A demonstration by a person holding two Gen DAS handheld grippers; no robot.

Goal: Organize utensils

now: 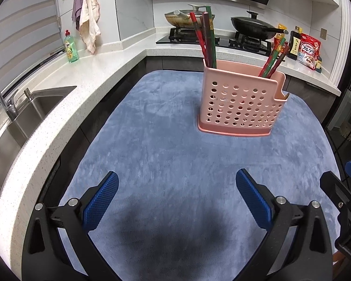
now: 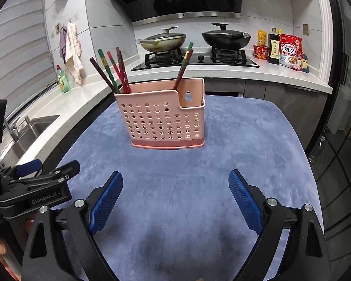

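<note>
A pink perforated utensil holder (image 1: 241,103) (image 2: 163,119) stands upright on the blue cloth (image 1: 163,152) (image 2: 175,164). Red and green chopsticks (image 1: 207,37) (image 2: 112,72) lean in its left compartment, and a smaller bunch (image 1: 275,58) (image 2: 183,66) leans in its right compartment. My left gripper (image 1: 176,189) hangs open over bare cloth, well short of the holder, with nothing between its blue pads. My right gripper (image 2: 175,188) is likewise open and empty, in front of the holder. Each gripper shows at the edge of the other's view.
A white counter (image 1: 58,89) with a steel sink (image 1: 25,114) and tap runs along the left. Behind are a hob with two pans (image 2: 163,42), a green soap bottle (image 1: 70,46), hanging cloths, and sauce bottles and a cereal bag (image 2: 290,51) at the back right.
</note>
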